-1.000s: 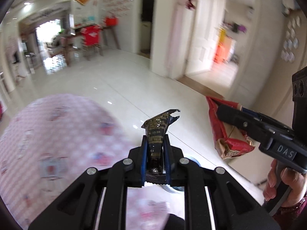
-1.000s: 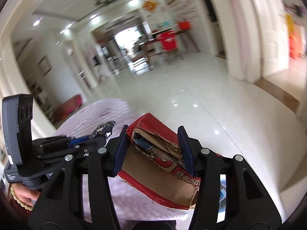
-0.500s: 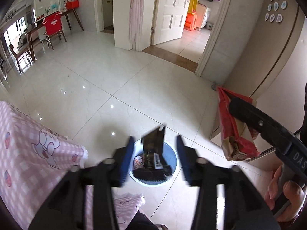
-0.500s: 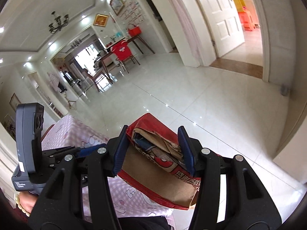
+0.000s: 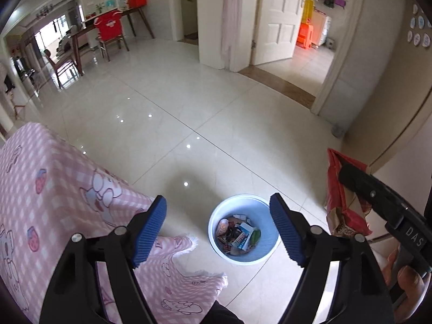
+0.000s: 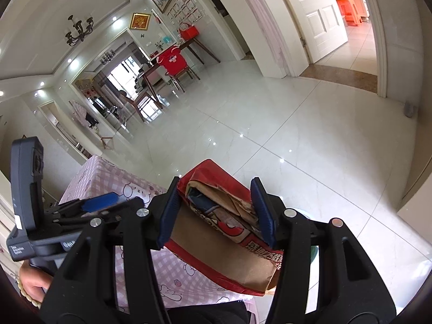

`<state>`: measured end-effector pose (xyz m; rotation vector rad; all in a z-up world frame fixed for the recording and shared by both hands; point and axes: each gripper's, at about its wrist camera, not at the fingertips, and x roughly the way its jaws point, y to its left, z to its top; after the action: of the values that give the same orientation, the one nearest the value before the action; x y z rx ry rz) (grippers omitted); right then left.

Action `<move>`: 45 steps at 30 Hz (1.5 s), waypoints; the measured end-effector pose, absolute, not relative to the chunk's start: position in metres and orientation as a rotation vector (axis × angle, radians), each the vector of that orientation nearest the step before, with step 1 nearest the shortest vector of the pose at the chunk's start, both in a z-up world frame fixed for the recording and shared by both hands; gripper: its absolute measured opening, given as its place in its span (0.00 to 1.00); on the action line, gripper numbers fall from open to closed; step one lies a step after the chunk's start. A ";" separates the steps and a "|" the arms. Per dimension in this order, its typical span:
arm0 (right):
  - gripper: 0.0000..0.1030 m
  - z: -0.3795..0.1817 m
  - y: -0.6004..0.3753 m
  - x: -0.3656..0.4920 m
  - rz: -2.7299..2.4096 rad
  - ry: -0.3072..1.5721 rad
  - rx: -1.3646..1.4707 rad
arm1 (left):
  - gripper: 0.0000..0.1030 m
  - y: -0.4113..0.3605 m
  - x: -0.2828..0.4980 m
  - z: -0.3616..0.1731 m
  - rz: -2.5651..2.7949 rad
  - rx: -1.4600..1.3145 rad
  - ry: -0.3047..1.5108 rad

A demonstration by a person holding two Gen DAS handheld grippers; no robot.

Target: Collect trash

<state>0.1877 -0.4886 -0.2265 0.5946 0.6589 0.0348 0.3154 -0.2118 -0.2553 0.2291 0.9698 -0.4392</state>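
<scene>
My left gripper (image 5: 218, 225) is open and empty, held above a light blue trash bin (image 5: 266, 249) on the floor. Several wrappers (image 5: 237, 233) lie inside the bin. My right gripper (image 6: 218, 212) is shut on a crumpled red and brown paper bag (image 6: 229, 245). That bag (image 5: 341, 208) also shows at the right of the left wrist view, beside the bin and higher. The left gripper's body (image 6: 62, 224) shows at the left of the right wrist view.
A table with a pink checked cloth (image 5: 48, 202) stands at the left, its corner hanging next to the bin. Glossy white tile floor (image 5: 216, 113) stretches ahead. A beige wall and doorway (image 5: 337, 75) are at the right. A dining table and chairs (image 5: 89, 40) stand far back.
My left gripper opened and the dark wrapper it held dropped into the blue bin. The left gripper tilted down over the bin. My right gripper kept its hold on the bag.
</scene>
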 end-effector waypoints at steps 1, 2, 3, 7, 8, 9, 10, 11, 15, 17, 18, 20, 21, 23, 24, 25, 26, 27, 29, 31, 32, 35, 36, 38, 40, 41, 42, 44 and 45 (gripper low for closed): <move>0.50 -0.227 -0.490 0.190 0.037 0.661 0.596 | 0.75 -0.210 0.318 -0.254 -0.433 0.221 0.967; 0.50 -0.229 -0.487 0.191 0.039 0.663 0.596 | 0.75 -0.208 0.320 -0.251 -0.424 0.216 0.963; 0.50 -0.229 -0.486 0.194 0.041 0.665 0.596 | 0.75 -0.205 0.321 -0.249 -0.420 0.215 0.959; 0.52 -0.234 -0.480 0.202 0.047 0.669 0.599 | 0.76 -0.201 0.326 -0.244 -0.405 0.212 0.943; 0.52 -0.234 -0.479 0.204 0.045 0.668 0.601 | 0.77 -0.199 0.328 -0.243 -0.402 0.207 0.943; 0.53 -0.235 -0.478 0.205 0.043 0.666 0.603 | 0.77 -0.197 0.329 -0.242 -0.401 0.202 0.942; 0.58 -0.235 -0.478 0.206 0.036 0.661 0.603 | 0.77 -0.196 0.331 -0.241 -0.400 0.200 0.942; 0.61 -0.234 -0.477 0.207 0.027 0.658 0.598 | 0.78 -0.194 0.332 -0.240 -0.400 0.200 0.942; 0.67 -0.233 -0.472 0.208 0.015 0.660 0.581 | 0.80 -0.188 0.330 -0.240 -0.404 0.198 0.945; 0.67 -0.232 -0.473 0.208 0.015 0.660 0.584 | 0.80 -0.184 0.329 -0.239 -0.402 0.195 0.948; 0.67 -0.231 -0.472 0.208 0.017 0.660 0.586 | 0.80 -0.182 0.328 -0.236 -0.401 0.194 0.944; 0.67 -0.227 -0.471 0.203 0.018 0.652 0.581 | 0.80 -0.177 0.324 -0.230 -0.400 0.190 0.934; 0.67 -0.224 -0.468 0.201 0.018 0.651 0.575 | 0.80 -0.174 0.323 -0.227 -0.399 0.184 0.929; 0.67 -0.214 -0.462 0.194 0.019 0.642 0.552 | 0.81 -0.167 0.316 -0.218 -0.394 0.170 0.913; 0.67 -0.209 -0.460 0.191 0.019 0.638 0.542 | 0.81 -0.163 0.312 -0.212 -0.384 0.167 0.902; 0.67 -0.200 -0.455 0.184 0.021 0.627 0.525 | 0.81 -0.159 0.307 -0.206 -0.376 0.167 0.888; 0.68 -0.193 -0.452 0.178 0.021 0.618 0.514 | 0.81 -0.154 0.302 -0.200 -0.371 0.167 0.875; 0.69 -0.187 -0.449 0.174 0.021 0.611 0.506 | 0.82 -0.151 0.297 -0.194 -0.362 0.167 0.862; 0.70 -0.166 -0.441 0.159 0.017 0.582 0.472 | 0.83 -0.142 0.282 -0.177 -0.345 0.164 0.820; 0.72 -0.150 -0.434 0.145 0.020 0.551 0.449 | 0.84 -0.134 0.266 -0.160 -0.320 0.168 0.776; 0.73 -0.140 -0.429 0.137 0.021 0.533 0.435 | 0.84 -0.131 0.260 -0.152 -0.312 0.169 0.758; 0.75 -0.117 -0.416 0.115 0.023 0.488 0.399 | 0.90 -0.121 0.235 -0.128 -0.276 0.182 0.700; 0.77 -0.107 -0.411 0.105 0.020 0.469 0.381 | 0.90 -0.118 0.226 -0.120 -0.262 0.189 0.675; 0.78 -0.093 -0.403 0.090 0.016 0.443 0.351 | 0.92 -0.112 0.210 -0.105 -0.249 0.197 0.640; 0.82 -0.081 -0.397 0.076 0.007 0.424 0.326 | 0.92 -0.106 0.192 -0.090 -0.233 0.198 0.605; 0.83 -0.076 -0.393 0.068 -0.002 0.416 0.316 | 0.92 -0.104 0.185 -0.083 -0.223 0.200 0.590; 0.83 -0.069 -0.389 0.059 -0.007 0.402 0.308 | 0.92 -0.103 0.179 -0.078 -0.217 0.202 0.578; 0.85 -0.060 -0.383 0.046 -0.008 0.382 0.298 | 0.93 -0.099 0.162 -0.065 -0.207 0.202 0.541; 0.87 -0.054 -0.380 0.039 -0.014 0.373 0.289 | 0.93 -0.097 0.153 -0.058 -0.204 0.199 0.525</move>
<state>0.0385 -0.3798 -0.0543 0.2885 0.3732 -0.0144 0.1527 -0.0969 -0.0585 0.1995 0.5247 -0.2045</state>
